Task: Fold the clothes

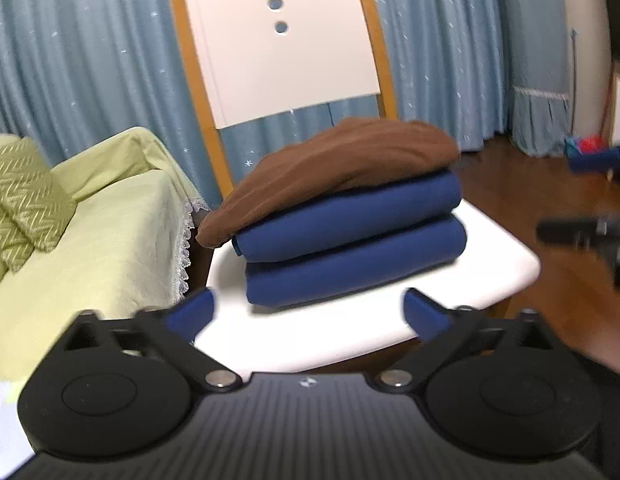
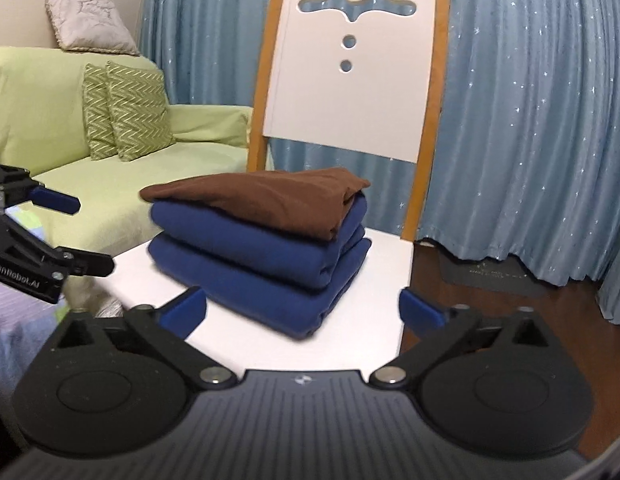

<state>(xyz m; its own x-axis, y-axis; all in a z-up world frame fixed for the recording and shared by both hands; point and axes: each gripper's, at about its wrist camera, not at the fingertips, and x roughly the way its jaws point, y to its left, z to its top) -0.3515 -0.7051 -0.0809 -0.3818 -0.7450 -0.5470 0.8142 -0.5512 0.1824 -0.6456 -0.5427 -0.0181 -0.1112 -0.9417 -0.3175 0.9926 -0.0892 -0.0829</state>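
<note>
Resting on the white chair seat [image 2: 365, 320], the brown garment [image 2: 266, 204] tops two folded blue garments [image 2: 250, 264]; left hand-held gripper [image 1: 308, 312] and right hand-held gripper [image 2: 302, 310] gape wide, empty, near the stack; a careless brush could topple it.

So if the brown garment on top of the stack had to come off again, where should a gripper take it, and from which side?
A judgement: take the brown garment at its loose corner overhanging the blue folded clothes on the sofa side. That corner juts free, so one finger could slip under it. The open left gripper is on that side; the right gripper is open too.
</note>
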